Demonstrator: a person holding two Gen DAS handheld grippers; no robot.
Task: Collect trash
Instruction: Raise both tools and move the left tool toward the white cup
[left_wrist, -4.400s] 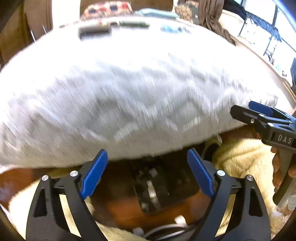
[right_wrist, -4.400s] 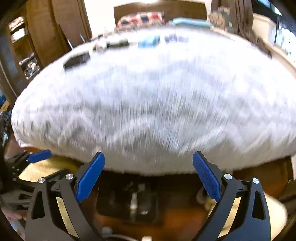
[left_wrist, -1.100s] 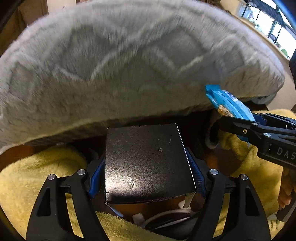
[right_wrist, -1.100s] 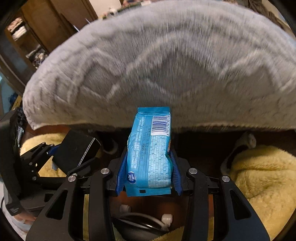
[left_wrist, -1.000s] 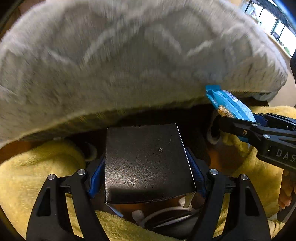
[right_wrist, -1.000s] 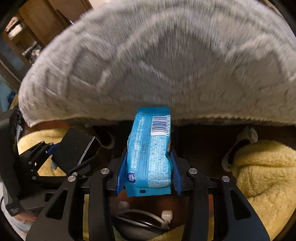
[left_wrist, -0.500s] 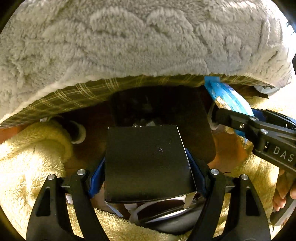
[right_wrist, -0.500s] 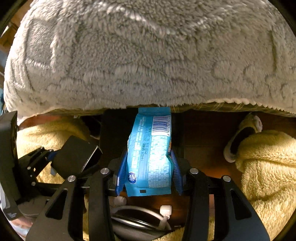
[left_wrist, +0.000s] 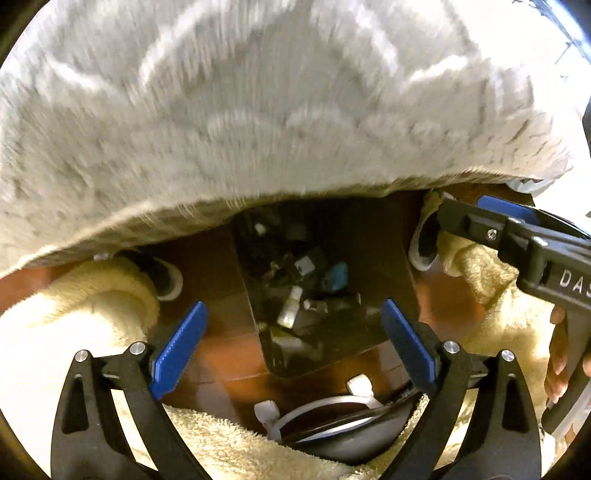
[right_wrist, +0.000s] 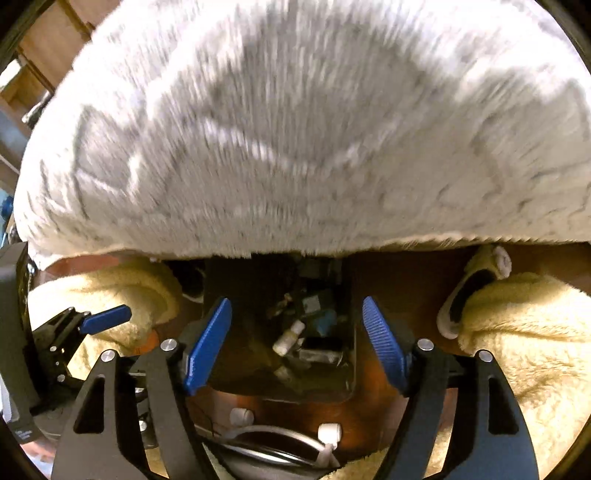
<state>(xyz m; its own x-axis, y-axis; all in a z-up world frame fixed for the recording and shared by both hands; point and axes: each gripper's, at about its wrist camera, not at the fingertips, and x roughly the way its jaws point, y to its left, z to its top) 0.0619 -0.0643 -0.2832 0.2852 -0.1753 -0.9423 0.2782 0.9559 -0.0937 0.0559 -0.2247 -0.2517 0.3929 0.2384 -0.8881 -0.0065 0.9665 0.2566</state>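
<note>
A dark trash bin (left_wrist: 384, 258) stands on the wooden floor under the edge of a grey fleece blanket (left_wrist: 258, 110). Inside it lies trash: a blue wrapper (left_wrist: 335, 277), a small white bottle (left_wrist: 290, 312) and dark packaging. My left gripper (left_wrist: 291, 343) is open and empty just above the bin. My right gripper (right_wrist: 295, 343) is open and empty above the same bin (right_wrist: 240, 350), where the blue wrapper (right_wrist: 325, 319) and white bottle (right_wrist: 288, 338) show. The right gripper also shows at the right edge of the left wrist view (left_wrist: 491, 218).
Yellow fleece-covered legs (left_wrist: 74, 317) with slippers (left_wrist: 168, 277) flank the bin on both sides; the right leg (right_wrist: 517, 325) and slipper (right_wrist: 476, 291) show too. The blanket hangs low over the far side. Wooden furniture (right_wrist: 44, 48) stands at the upper left.
My left gripper has let go of the black box and my right gripper has let go of the blue wrapper. Both jaws have opened, and the wrapper now lies in the bin.
</note>
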